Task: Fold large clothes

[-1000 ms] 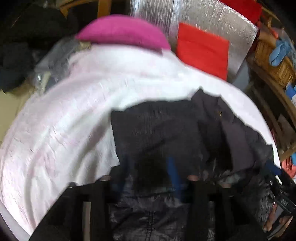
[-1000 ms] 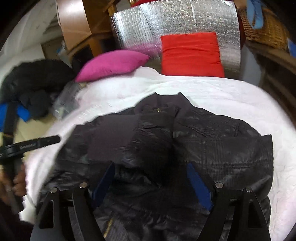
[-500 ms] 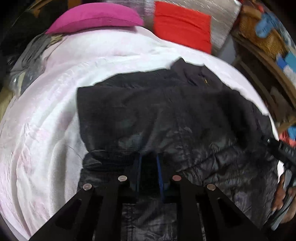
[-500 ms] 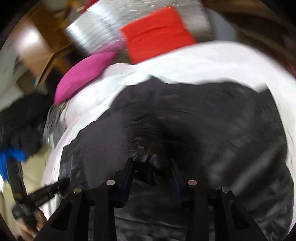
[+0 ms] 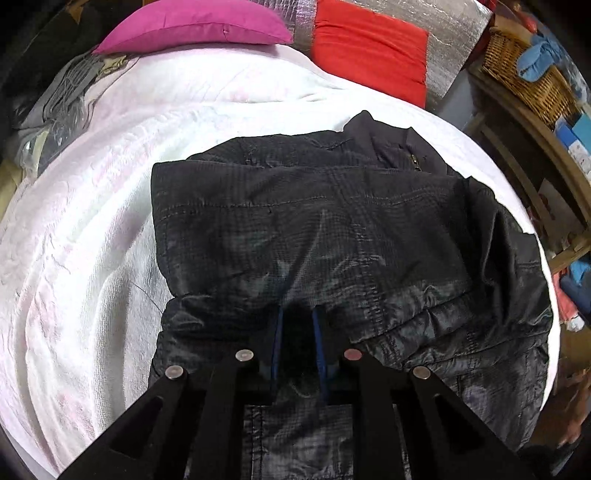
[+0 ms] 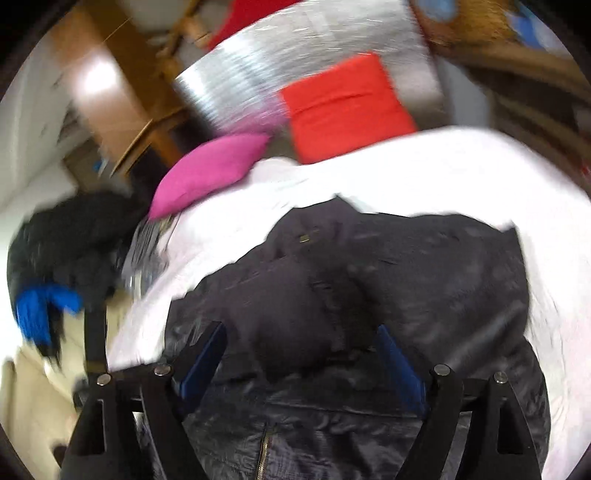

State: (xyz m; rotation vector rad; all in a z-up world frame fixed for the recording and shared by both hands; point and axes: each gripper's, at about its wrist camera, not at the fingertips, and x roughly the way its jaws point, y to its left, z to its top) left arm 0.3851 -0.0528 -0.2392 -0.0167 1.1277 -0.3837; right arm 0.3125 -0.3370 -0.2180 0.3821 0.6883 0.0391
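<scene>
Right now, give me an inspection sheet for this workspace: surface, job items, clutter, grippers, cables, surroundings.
Surface: white bedspread, wrinkled, faint pink pattern.
Job's things: black jacket spread on it, collar at the far end, a panel folded across the front.
Clutter: grey bundle at the far left edge; dark clothes pile beyond it.
Grippers: left gripper narrowed on a jacket fold; right gripper wide open over the jacket, view blurred.
Cables: nothing seen.
Surroundings: magenta pillow, red cushion against a silver panel, wicker basket on wooden shelving.
</scene>
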